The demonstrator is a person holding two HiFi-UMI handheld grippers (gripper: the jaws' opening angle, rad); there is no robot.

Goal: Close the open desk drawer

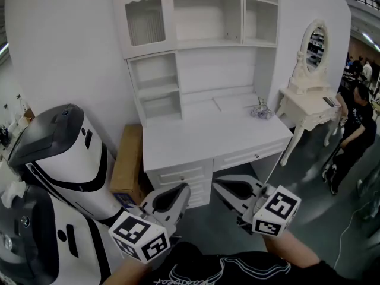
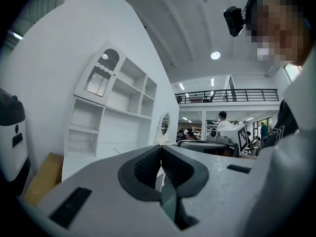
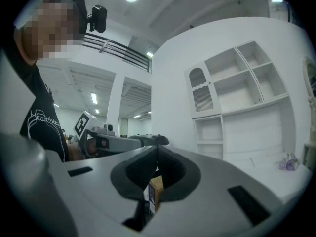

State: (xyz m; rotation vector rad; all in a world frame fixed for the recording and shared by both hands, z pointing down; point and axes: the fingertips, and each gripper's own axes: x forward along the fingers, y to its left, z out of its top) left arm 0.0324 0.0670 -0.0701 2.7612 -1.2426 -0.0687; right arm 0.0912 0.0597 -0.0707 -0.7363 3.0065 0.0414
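Note:
The white desk (image 1: 202, 136) with its shelf hutch (image 1: 196, 46) stands ahead of me. Under the top at the right, a long drawer (image 1: 252, 154) with a small knob juts slightly forward of the desk edge; a stack of drawers (image 1: 181, 180) sits at the left. Both grippers hang low and close to my body, short of the desk. My left gripper (image 1: 181, 190) is shut with nothing in it, and its pads meet in the left gripper view (image 2: 160, 154). My right gripper (image 1: 221, 184) is likewise shut and empty (image 3: 157, 154).
A tall white and black machine (image 1: 56, 159) stands at the left, with a cardboard box (image 1: 127, 162) between it and the desk. A small purple-grey object (image 1: 261, 109) lies on the desktop. A white vanity table with an oval mirror (image 1: 309, 94) and a person (image 1: 356, 123) are at the right.

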